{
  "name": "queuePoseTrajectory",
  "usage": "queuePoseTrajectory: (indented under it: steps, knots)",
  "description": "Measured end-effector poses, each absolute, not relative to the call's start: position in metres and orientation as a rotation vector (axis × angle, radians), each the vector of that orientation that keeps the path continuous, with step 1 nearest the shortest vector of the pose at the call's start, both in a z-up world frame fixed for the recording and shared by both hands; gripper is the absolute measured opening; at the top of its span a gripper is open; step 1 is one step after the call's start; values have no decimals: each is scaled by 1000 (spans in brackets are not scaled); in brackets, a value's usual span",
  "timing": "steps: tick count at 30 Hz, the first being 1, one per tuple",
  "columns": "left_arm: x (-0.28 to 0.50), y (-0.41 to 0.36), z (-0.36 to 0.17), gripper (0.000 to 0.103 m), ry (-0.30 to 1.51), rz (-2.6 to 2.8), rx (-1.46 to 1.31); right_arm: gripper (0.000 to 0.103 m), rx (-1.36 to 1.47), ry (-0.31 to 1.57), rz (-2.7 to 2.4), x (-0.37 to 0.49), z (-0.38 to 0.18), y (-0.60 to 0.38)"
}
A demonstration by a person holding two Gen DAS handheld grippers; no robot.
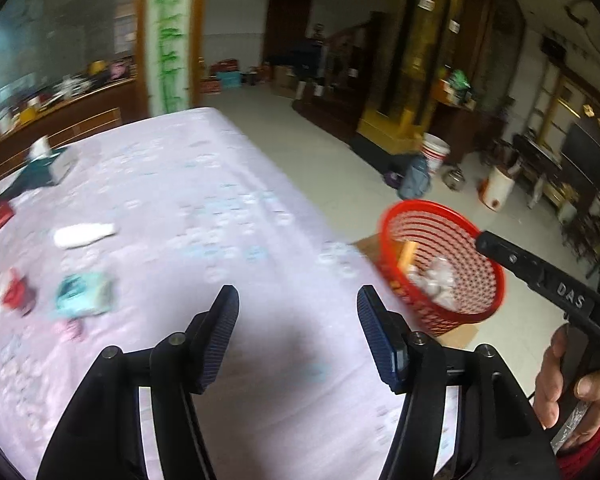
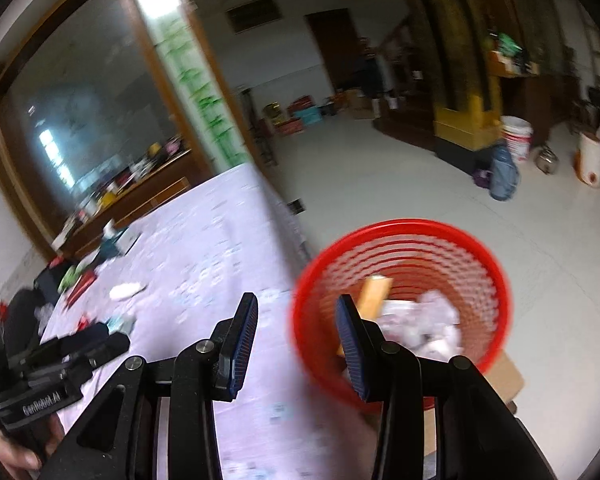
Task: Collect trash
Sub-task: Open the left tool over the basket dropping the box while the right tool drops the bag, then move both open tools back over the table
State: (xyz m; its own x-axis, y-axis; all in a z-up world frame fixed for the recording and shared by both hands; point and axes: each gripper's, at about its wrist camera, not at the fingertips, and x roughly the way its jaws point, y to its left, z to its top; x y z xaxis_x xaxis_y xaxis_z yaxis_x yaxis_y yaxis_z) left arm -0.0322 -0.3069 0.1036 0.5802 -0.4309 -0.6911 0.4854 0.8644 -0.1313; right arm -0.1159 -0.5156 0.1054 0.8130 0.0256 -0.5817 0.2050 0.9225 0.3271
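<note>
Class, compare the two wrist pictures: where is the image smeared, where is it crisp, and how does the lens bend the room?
Left wrist view: the scraps on the table smear, the left gripper stays crisp, a shadow lies between its jaws. Right wrist view: the red basket rim blurs, the right gripper is sharp. Both bend straight lines and darken at the corners.

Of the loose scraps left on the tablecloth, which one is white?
The flat white scrap, farthest back of the cluster; the teal wrapper and red scrap lie nearer the left tongs.
</note>
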Motion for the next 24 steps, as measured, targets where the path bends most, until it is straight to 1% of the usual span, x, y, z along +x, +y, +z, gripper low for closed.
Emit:
queuePoseTrajectory:
  steps: [4,9,12,18,24]
  knots:
    - [-34,-254,112,60,765,-452,48,44,344,650,27,-105,109,-472]
    - [-30,-173,115,60,763,-331,-26,47,288,694,175,-90,115,-413]
    - [-23,-130,112,60,774,-240,-49,51,287,727,245,-75,116,-381]
    - [7,-55,90,61,826,-110,-92,52,253,809,377,-34,104,-301]
    - [58,-19,58,61,860,-46,-188,51,218,905,439,2,67,-239]
